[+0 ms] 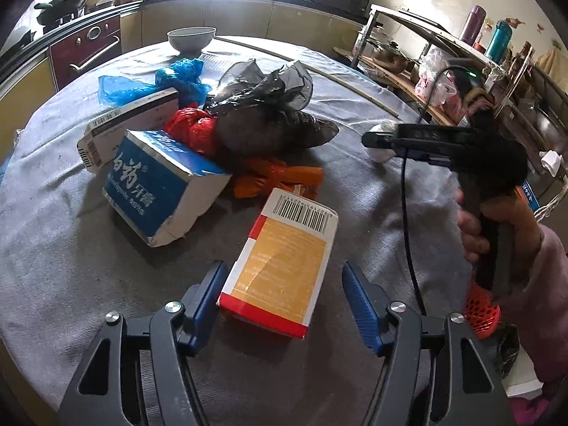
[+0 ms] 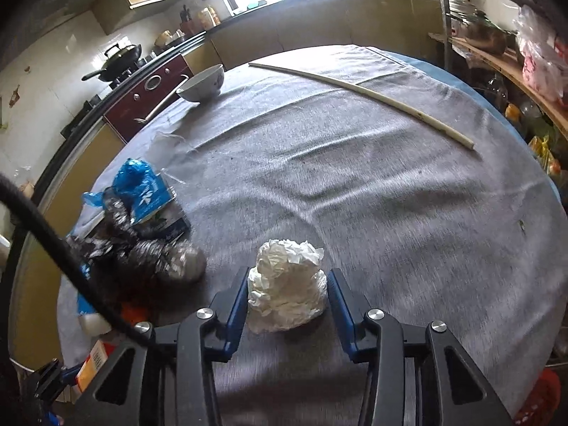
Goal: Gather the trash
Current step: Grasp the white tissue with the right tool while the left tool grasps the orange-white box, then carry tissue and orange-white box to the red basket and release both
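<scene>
1. Left hand-held gripper (image 1: 284, 301): jaws apart, straddling the near end of an orange/red carton (image 1: 280, 266) lying flat on the surface (image 1: 355, 81); pads not yet pressing it, so nothing held.
2. Right hand-held gripper (image 2: 287, 298): blue pads against both sides of a crumpled white tissue wad (image 2: 287, 284), clamped on it; wad sits on the cloth, not lifted.
3. Progress, my read: early. Nothing looks binned yet; no bin or open trash bag in either view.
4. Left to collect, all on the surface: blue toothpaste box (image 1: 159, 191), white box w/ barcode (image 1: 127, 124) behind it, blue plastic bag (image 1: 159, 81), black bag (image 1: 269, 113), red bag (image 1: 195, 127), orange wrapper (image 1: 280, 177).
5. Containers: white bowl (image 1: 191, 39) at far edge, contents not visible. Toothpaste box end flap open, inside can't tell. Black bag bunched & lumpy, contents hidden.
6. Long pale stick (image 2: 355, 88) lies well apart from the pile.
</scene>
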Tool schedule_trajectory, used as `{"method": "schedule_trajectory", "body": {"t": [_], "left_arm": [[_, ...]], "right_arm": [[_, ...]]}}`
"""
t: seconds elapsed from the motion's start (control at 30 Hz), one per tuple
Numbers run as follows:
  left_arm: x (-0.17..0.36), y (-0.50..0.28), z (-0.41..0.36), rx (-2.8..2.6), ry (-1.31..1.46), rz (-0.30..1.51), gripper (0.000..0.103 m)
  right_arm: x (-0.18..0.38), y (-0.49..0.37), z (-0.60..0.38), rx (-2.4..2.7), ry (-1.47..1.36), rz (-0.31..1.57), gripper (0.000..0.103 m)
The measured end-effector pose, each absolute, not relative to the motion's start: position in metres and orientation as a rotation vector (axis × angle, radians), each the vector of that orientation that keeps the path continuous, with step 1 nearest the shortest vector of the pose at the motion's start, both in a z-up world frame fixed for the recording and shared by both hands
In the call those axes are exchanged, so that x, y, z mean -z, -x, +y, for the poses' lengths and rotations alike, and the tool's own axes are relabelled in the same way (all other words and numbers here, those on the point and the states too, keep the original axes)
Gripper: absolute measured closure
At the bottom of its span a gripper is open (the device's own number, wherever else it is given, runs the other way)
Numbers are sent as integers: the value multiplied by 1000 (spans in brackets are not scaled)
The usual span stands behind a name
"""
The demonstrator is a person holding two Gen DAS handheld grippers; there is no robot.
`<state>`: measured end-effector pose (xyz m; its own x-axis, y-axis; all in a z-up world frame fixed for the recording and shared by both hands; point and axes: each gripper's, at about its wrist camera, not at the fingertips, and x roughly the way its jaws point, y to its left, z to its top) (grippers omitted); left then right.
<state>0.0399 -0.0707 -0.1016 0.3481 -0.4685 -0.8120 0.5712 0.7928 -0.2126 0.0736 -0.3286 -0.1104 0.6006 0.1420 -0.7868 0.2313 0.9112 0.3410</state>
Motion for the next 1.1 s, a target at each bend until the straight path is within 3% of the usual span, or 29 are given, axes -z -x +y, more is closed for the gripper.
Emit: {"method": "schedule_trajectory", "body": {"t": [0.1,0.13,0.3,0.63,1.1], "left_arm": [[105,-42,-74,659,-105,1018,37],[107,-43,-74,652,-95,1022,48],[105,-35,-74,639,-64,1009,54],[76,14,-110,798,-102,918,54],[83,86,-240,1089,-320,951,54]], "right_arm": [[107,-55,-329,16,-473,914,57],[105,-48,-328,2,-476,903,57],[91,-11,-319,-45,-449,865,57],[80,81,-332,-5,-377,825,57],[114,198,-410,204,-450,925,55]]}}
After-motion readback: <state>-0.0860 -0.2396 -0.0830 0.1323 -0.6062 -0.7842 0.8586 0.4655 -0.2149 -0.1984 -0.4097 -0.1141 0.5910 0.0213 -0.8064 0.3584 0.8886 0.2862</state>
